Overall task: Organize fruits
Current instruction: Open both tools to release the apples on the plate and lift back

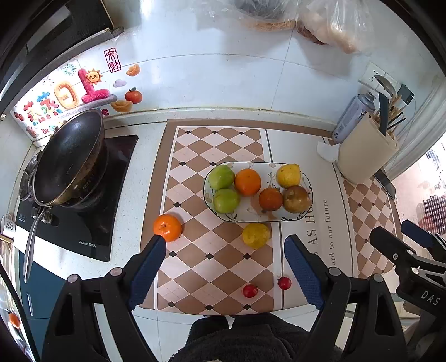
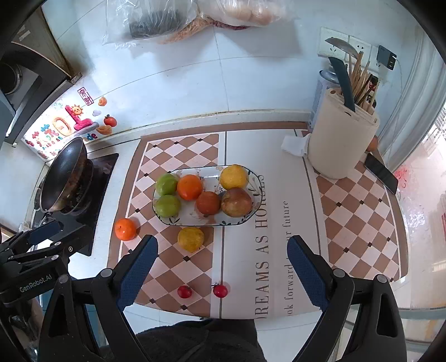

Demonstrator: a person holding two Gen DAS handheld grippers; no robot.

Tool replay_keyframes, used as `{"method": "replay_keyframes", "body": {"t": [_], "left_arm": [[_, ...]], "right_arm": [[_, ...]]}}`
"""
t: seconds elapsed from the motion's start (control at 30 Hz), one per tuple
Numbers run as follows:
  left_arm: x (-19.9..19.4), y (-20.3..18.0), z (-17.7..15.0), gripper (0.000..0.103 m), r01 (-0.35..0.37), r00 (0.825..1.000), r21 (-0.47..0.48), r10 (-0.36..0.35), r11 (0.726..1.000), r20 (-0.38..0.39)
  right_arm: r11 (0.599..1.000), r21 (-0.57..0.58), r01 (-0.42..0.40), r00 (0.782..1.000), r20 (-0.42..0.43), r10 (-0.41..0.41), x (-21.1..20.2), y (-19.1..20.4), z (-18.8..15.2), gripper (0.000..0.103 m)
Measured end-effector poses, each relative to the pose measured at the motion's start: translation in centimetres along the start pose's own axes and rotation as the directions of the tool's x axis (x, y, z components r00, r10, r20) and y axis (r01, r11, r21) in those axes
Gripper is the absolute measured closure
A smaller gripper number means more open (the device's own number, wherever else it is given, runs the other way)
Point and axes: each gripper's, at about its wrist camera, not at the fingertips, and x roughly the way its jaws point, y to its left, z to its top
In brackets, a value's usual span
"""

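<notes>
An oval patterned plate (image 1: 278,218) (image 2: 195,221) on the checkered mat holds two green fruits (image 1: 221,176), two oranges (image 1: 247,181), a yellow fruit (image 1: 288,175) and a brownish fruit (image 1: 296,199). On the mat in front of it lie an orange (image 1: 167,227) (image 2: 125,229), a yellow fruit (image 1: 256,235) (image 2: 190,239) and two cherry tomatoes (image 1: 250,290) (image 2: 220,290). My left gripper (image 1: 225,245) is open and empty above the mat. My right gripper (image 2: 223,245) is open and empty to its right.
A black wok (image 1: 69,158) sits on an induction cooker (image 1: 117,200) at the left. A beige utensil holder (image 2: 340,144), a spray can (image 1: 351,117) and a phone (image 2: 381,173) stand at the right. Plastic bags (image 2: 156,22) hang on the tiled wall.
</notes>
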Motion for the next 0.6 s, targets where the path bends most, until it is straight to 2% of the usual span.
{"method": "replay_keyframes", "body": {"t": [0.27,0.3,0.33,0.4,0.5,0.6], "left_arm": [[1.7,0.8,0.4,0.016,-0.019,0.999,-0.027,0.019,0.999,-0.028],[2.1,1.0,0.5,0.015,-0.022,0.999,-0.032,0.021,0.999,-0.037],[2.7,1.3,0.5,0.009,-0.026,0.998,-0.039,0.024,0.999,-0.050],[3.8,2.0,0.7,0.004,-0.038,0.997,-0.060,0.034,0.998,-0.066],[5.0,3.2,0.8,0.004,-0.073,0.995,-0.085,0.066,0.994,-0.078],[6.3,4.9,1.0,0.004,-0.126,0.989,-0.109,0.116,0.986,-0.090]], "right_arm": [[1.000,-0.002,0.000,1.000,-0.030,0.000,2.3,-0.2,0.3,0.007],[1.000,-0.003,-0.008,0.999,-0.036,0.008,2.8,-0.2,0.5,0.007],[1.000,-0.001,-0.017,0.999,-0.046,0.017,3.5,-0.3,0.5,0.007],[0.999,0.009,-0.046,0.996,-0.069,0.047,5.0,-0.2,0.5,0.007],[0.997,0.016,-0.079,0.989,-0.125,0.081,8.3,0.0,0.5,0.007],[0.992,0.031,-0.126,0.972,-0.194,0.130,12.3,0.6,0.3,0.007]]}}
